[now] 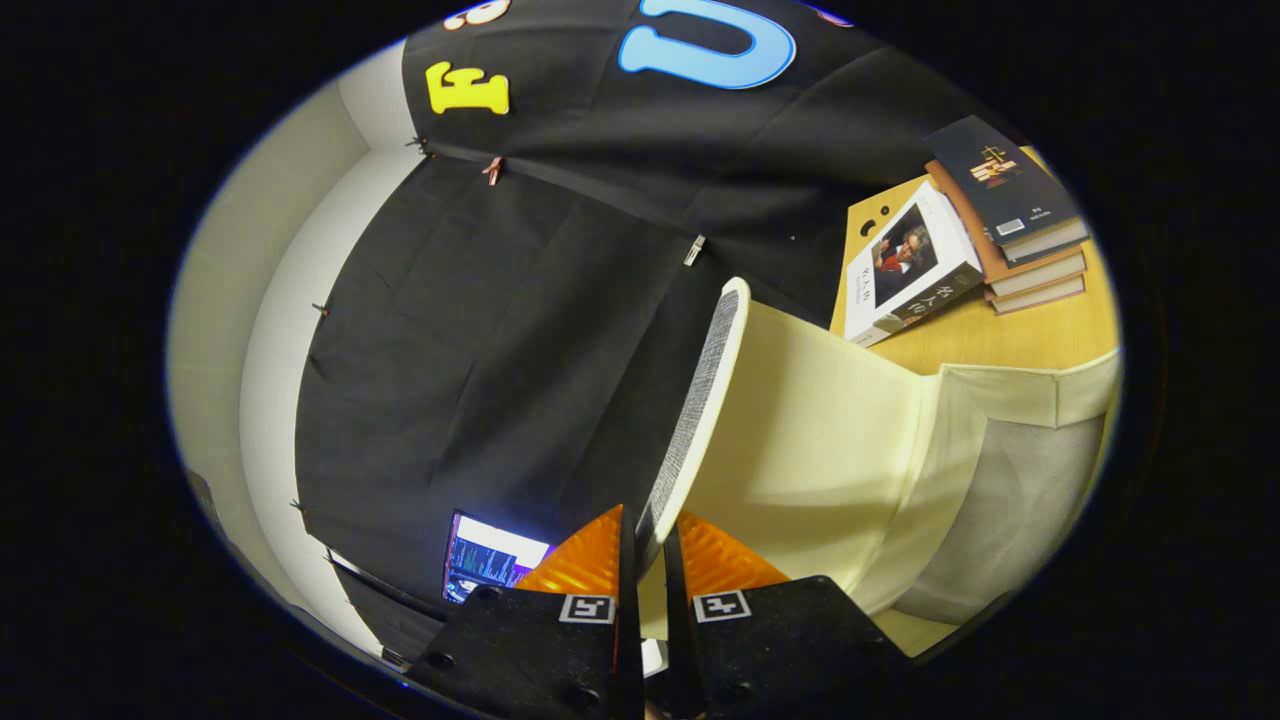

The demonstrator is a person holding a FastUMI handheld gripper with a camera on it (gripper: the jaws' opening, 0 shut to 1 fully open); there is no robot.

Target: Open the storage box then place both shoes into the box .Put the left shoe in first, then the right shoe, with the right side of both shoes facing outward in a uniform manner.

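Evidently the gripper [648,560] has its jaws closed on the free edge of the storage box lid [700,400], one finger on each face of the thin panel. The lid looks light and fairly stiff, a fabric-covered board with a pale inner face, so a pinch at that edge should swing it easily, though it may flex or slip. The lid stands raised over the storage box [1010,480], just ahead. The box interior is mostly hidden and no shoes can be made out. Beyond, books [1010,225] lie stacked on the counter [960,340].
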